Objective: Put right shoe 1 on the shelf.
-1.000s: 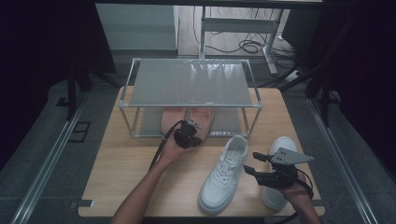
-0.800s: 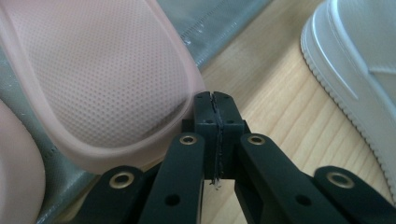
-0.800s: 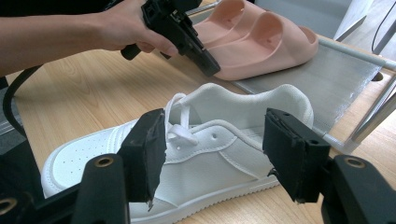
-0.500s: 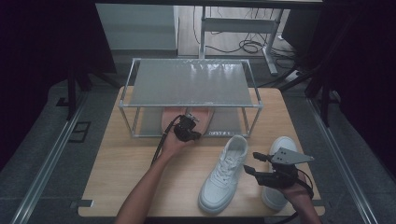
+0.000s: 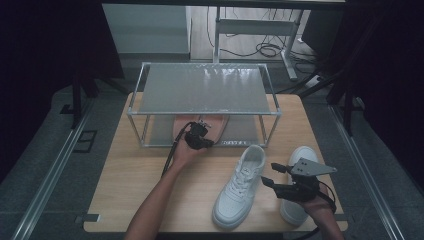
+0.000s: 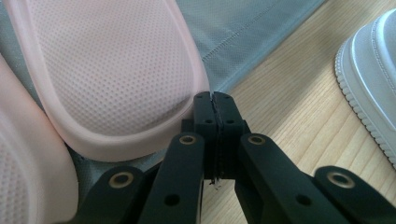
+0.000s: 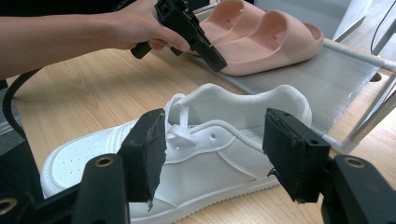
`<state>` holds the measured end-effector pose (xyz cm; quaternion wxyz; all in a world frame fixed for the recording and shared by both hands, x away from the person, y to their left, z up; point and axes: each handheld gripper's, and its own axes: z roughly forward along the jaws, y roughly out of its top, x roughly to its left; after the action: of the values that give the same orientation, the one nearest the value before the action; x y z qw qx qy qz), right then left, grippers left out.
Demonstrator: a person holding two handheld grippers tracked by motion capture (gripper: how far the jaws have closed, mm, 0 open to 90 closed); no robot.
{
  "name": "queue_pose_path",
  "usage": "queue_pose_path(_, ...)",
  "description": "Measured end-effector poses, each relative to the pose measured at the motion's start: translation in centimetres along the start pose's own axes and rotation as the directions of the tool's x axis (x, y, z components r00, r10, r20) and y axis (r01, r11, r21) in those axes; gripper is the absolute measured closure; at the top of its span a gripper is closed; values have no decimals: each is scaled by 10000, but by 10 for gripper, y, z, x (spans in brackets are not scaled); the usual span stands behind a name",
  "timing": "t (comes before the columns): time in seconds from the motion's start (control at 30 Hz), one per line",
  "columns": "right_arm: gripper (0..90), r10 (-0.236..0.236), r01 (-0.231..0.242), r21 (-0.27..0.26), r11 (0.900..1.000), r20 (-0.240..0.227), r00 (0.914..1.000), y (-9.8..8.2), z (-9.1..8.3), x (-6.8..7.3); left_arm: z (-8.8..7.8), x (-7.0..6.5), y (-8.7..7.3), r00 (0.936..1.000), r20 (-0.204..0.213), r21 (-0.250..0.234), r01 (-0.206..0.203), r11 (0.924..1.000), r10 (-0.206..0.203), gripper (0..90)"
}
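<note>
Pressed together, empty: left gripper [image 6: 215,100], tip just at the heel rim of the pink slide [image 6: 112,70] on the rack's [image 5: 205,90] lower shelf. Spread wide: right gripper [image 7: 212,154], level, facing the white sneaker [image 7: 205,140] on the table [image 5: 135,175], not touching.

Wooden bench [image 5: 130,185], rectangular, light grain. Metal-framed shelf rack [image 5: 205,90] stood along the far edge, with a grey translucent top panel and a grey mat [image 6: 247,28] on its lower level. Second white sneaker [image 5: 300,155] lay near the bench's right edge. Cables [image 5: 260,49] lay on the floor beyond.
</note>
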<state>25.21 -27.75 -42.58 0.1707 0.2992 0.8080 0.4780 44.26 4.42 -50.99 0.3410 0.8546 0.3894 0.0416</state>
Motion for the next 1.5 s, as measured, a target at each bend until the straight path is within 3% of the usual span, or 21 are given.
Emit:
queue_pose_path(0.5, 400, 3, -3, -14, 10000, 14, 10000, 0, 0, 0, -9, 1, -2, 9997, -142, -59, 197, 9998, -198, 868)
queue_pose_path(0.67, 400, -21, 21, -5, 10000, 30, 10000, 0, -2, -1, -20, -3, -10, 9997, -215, -242, -121, 9996, 116, 837)
queue_pose_path(1.0, 401, 9, -9, -35, 10000, 69, 10000, 0, 0, -1, -58, -29, -41, 9976, -304, -987, -652, 9930, 625, 726)
queue_pose_path(1.3, 400, 55, -56, 46, 10000, 81, 10000, -1, 1, -1, -82, -43, -76, 9962, -679, -1138, -624, 9915, 549, 627)
queue_pose_path(1.5, 399, 43, -43, 89, 10000, 61, 10000, -1, 2, -1, -91, -49, -96, 9975, -588, -1364, -471, 9895, 393, 603)
